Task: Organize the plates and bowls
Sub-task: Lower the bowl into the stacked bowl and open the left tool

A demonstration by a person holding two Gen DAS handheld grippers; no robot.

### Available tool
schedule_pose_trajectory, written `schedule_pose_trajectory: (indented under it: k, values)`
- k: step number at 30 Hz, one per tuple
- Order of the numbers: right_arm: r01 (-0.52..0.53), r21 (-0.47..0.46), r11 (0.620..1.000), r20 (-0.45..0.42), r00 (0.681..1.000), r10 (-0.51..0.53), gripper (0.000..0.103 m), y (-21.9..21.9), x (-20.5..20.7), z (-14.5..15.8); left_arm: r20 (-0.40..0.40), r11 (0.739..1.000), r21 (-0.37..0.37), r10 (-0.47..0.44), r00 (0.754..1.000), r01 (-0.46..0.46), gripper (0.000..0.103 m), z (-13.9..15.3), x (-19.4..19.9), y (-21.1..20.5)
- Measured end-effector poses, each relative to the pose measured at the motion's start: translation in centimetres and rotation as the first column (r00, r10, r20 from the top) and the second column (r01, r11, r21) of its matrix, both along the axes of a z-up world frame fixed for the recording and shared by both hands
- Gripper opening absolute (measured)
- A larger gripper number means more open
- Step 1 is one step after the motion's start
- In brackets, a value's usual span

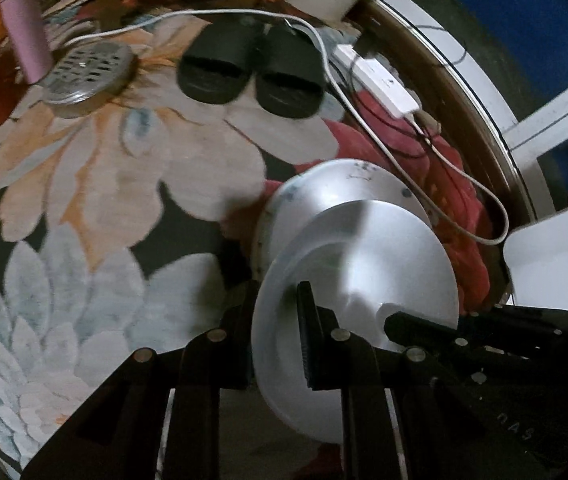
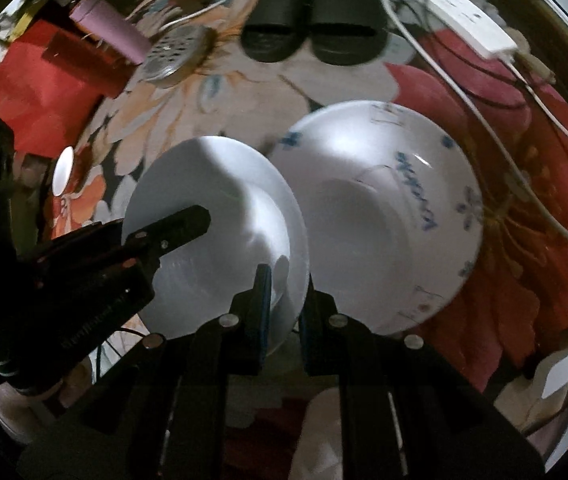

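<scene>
Plain plate: held tilted above the floral rug, both grippers clamped on its rim, right gripper at the near edge, left gripper at its left edge. It hides part of the patterned plate lying on the rug. Slippers, blurred, at the rug's far edge.

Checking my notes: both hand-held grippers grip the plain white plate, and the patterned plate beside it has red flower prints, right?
Not quite: the patterned plate has blue flower prints, as the right wrist view shows. Both the left hand-held gripper and right hand-held gripper do grip the plain white plate.
</scene>
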State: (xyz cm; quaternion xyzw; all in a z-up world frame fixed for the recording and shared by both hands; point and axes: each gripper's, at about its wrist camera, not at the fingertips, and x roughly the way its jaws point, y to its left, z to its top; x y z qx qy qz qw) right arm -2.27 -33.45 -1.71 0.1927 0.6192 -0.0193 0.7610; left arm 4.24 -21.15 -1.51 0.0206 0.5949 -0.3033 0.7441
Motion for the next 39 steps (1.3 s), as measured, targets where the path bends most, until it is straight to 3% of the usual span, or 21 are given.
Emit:
schedule_pose_trajectory:
  k: [12, 18, 19, 22, 24, 28, 30, 32, 34, 39]
  values:
    - [0.034, -0.039, 0.999, -0.052, 0.998, -0.036, 0.013, -2.5, -0.7, -2.4, -0.072, 0.997, 0.04, -0.07, 0.995, 0.073, 0.016, -3.4, -0.8, -3.4]
    - [0.039, -0.083, 0.996, -0.064, 0.997, -0.044, 0.013, -3.1, -0.7, -2.9, -0.066, 0.996, 0.034, -0.083, 0.994, 0.085, 0.018, -3.4, -1.0, -3.6]
    - [0.041, -0.085, 0.996, -0.063, 0.997, -0.046, 0.013, -3.3, -0.6, -2.9, -0.067, 0.996, 0.031, -0.08, 0.995, 0.082, 0.021, -3.4, -0.9, -3.5]
    - [0.045, -0.086, 0.995, -0.052, 0.997, -0.049, 0.015, -3.3, -0.5, -2.6, -0.065, 0.997, 0.006, -0.07, 0.995, 0.071, 0.042, -2.9, -0.7, -3.0]
    - [0.049, -0.09, 0.995, -0.056, 0.997, -0.054, 0.015, -3.4, -0.5, -2.6, -0.052, 0.998, -0.01, -0.056, 0.997, 0.056, 0.077, -2.3, -0.6, -2.6]
    - [0.049, -0.081, 0.995, -0.077, 0.995, -0.056, 0.016, -3.4, -0.3, -2.5, -0.042, 0.999, -0.021, -0.029, 0.999, 0.028, 0.092, -1.6, -0.1, -1.7]
    - [0.053, -0.073, 0.996, -0.075, 0.995, -0.058, 0.021, -3.4, -0.3, -2.3, -0.031, 1.0, -0.014, -0.019, 0.999, 0.019, 0.097, -1.4, 0.1, -1.3]
    - [0.059, -0.072, 0.996, -0.063, 0.996, -0.063, 0.044, -3.3, -0.5, -1.8, -0.025, 1.0, -0.011, -0.003, 1.0, 0.003, 0.099, -1.3, 0.2, -0.6]
    - [0.07, -0.089, 0.994, -0.039, 0.997, -0.073, 0.059, -3.4, -0.7, -1.1, -0.022, 1.0, -0.004, 0.02, 1.0, -0.02, 0.1, -1.3, 0.6, 0.2]
    - [0.09, -0.098, 0.991, -0.005, 0.996, -0.091, 0.082, -3.8, -0.7, -0.1, -0.025, 0.999, 0.018, 0.042, 0.999, -0.042, 0.1, -1.5, 1.2, 1.4]
